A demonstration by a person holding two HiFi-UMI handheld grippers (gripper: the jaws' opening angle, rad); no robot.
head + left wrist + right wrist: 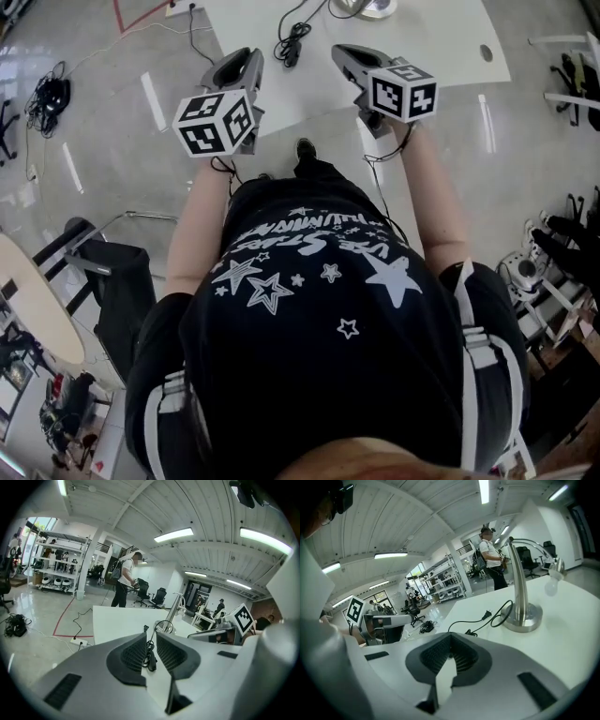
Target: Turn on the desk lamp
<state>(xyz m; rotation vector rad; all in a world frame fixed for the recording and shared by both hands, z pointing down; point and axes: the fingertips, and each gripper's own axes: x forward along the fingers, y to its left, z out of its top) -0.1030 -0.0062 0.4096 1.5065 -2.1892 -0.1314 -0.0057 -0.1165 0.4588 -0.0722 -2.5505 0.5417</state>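
Note:
The desk lamp (518, 585) has a round steel base (375, 7), a bent steel stem and a small head, and stands on the white table (441, 42); no glow shows at its head. Its black cord (480, 619) lies loose on the table with the plug free, and a coiled part (292, 42) lies ahead of my left gripper (251, 58). That gripper hovers over the table's near edge, jaws a little apart, empty, with the coil (151, 657) visible through the gap. My right gripper (339, 52) is held beside it, tips together, holding nothing.
A power strip (77, 642) with a black lead lies on the floor beyond the table, by a red tape line. A cable heap (47, 94) lies on the floor at left. A person (125, 585) stands past the table; chairs and shelves stand further off.

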